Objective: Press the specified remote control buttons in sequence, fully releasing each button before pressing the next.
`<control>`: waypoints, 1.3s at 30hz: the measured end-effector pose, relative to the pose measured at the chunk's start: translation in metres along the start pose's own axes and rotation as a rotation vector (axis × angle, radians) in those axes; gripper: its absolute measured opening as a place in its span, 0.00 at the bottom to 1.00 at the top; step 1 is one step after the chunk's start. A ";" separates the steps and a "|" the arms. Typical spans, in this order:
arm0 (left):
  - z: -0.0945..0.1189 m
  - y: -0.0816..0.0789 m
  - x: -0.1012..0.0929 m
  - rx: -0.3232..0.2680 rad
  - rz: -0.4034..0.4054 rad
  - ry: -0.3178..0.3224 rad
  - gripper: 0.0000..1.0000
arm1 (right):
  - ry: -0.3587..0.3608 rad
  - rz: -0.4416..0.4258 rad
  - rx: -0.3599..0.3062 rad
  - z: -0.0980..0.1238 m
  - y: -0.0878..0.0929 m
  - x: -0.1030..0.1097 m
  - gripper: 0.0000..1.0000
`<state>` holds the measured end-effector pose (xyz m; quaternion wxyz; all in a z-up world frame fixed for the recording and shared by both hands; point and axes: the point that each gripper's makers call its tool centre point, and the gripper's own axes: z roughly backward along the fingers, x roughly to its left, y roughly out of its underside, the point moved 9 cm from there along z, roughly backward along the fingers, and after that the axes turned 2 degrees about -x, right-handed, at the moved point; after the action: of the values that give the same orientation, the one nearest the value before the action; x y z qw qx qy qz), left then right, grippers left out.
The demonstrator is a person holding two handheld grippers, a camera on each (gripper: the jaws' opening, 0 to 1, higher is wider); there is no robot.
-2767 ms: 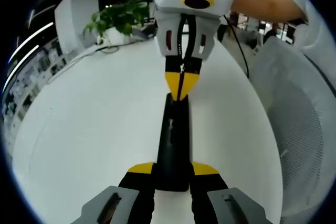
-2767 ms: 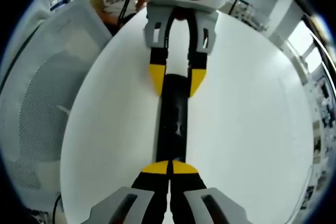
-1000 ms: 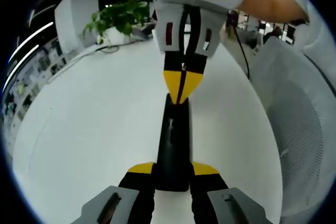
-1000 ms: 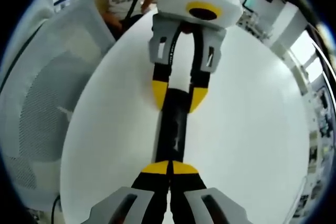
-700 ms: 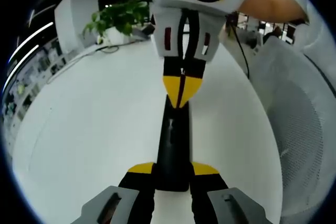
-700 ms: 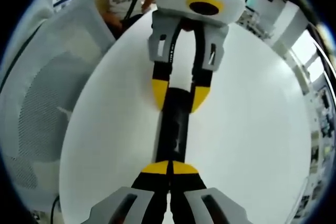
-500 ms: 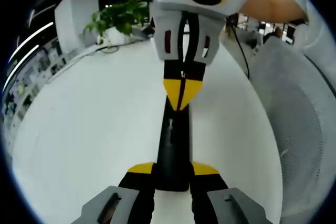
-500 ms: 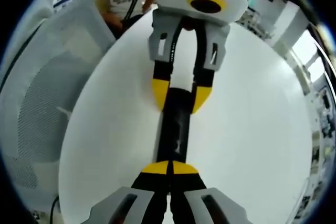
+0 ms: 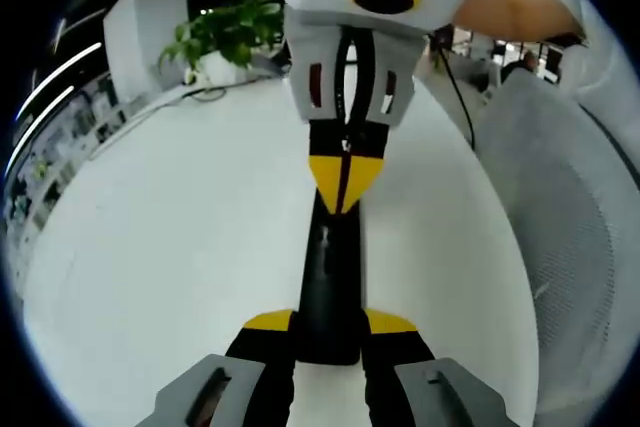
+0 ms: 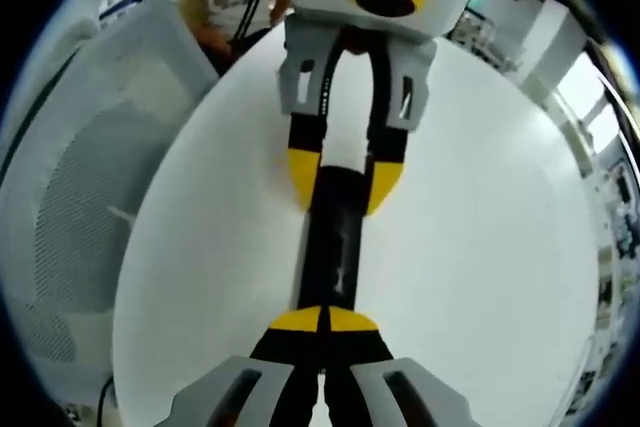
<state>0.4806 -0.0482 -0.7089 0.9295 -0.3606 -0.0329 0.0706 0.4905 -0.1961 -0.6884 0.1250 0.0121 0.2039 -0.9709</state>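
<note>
A long black remote point(image 9: 330, 272) lies on the white table point(image 9: 170, 247). My left gripper point(image 9: 330, 323) is shut on its near end, one yellow tip on each side. From the top of the left gripper view my right gripper point(image 9: 343, 185) comes in with jaws shut, its yellow tips down on the remote's far part. In the right gripper view the right gripper point(image 10: 322, 321) is shut with its tips on the remote point(image 10: 335, 242). The left gripper point(image 10: 343, 179) clamps the remote's other end there.
A potted green plant point(image 9: 225, 32) and a cable sit at the table's far edge. A white mesh chair point(image 9: 570, 227) stands beside the table, and the chair point(image 10: 70, 197) also borders it in the right gripper view. A person's arm point(image 9: 510, 12) holds the right gripper.
The right gripper's shut tips have crept slightly along the remote toward the left gripper. The left gripper still holds the remote in the same place.
</note>
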 end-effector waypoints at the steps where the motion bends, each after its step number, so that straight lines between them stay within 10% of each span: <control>1: 0.000 0.000 0.000 -0.002 0.001 0.000 0.24 | -0.002 -0.011 -0.001 0.000 0.000 -0.001 0.00; 14: 0.001 0.001 -0.001 -0.010 0.000 0.001 0.24 | -0.039 0.010 0.072 -0.003 -0.006 -0.005 0.00; 39: 0.000 0.001 -0.001 -0.011 0.002 -0.003 0.24 | -0.001 -0.006 0.014 -0.001 0.000 0.000 0.00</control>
<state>0.4797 -0.0472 -0.7097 0.9274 -0.3655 -0.0344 0.0717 0.4907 -0.1956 -0.6893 0.1220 0.0118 0.1970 -0.9727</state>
